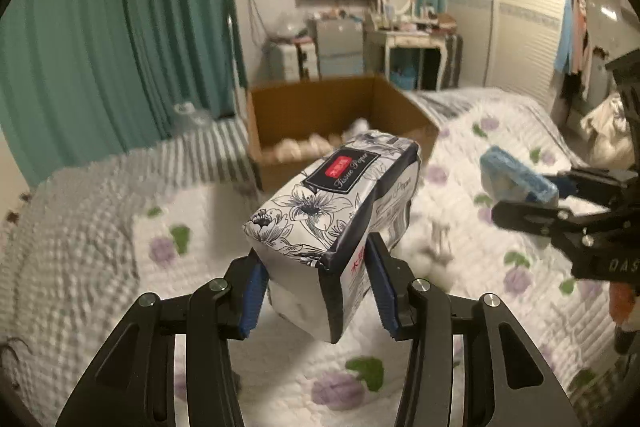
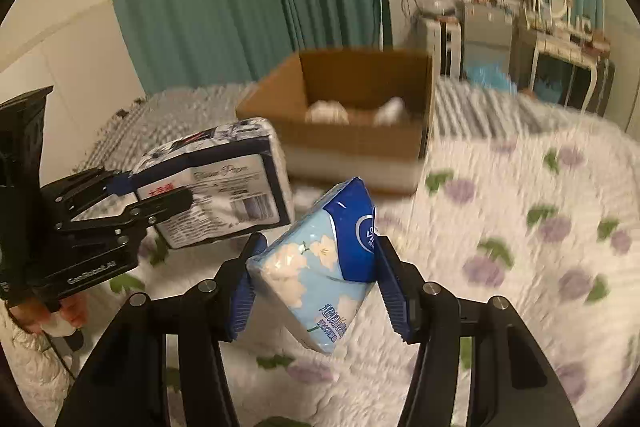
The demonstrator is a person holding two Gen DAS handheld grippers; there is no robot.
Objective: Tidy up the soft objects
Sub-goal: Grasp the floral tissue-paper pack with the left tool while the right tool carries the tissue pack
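The left gripper [image 1: 314, 281] clamps a black-and-white floral tissue pack [image 1: 336, 211] above the flowered quilt [image 1: 500, 291]. The right gripper [image 2: 316, 287] pinches a blue tissue pack [image 2: 320, 267], tilted, likewise raised. Beyond both, an open cardboard box [image 2: 360, 143] sits on the bed with pale soft things inside.

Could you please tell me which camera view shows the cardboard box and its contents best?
The right wrist view shows the cardboard box best: nothing covers its opening, and pale soft items lie inside, though blurred. In the left wrist view, the black-and-white tissue pack held by the left gripper hides the box's front right corner.
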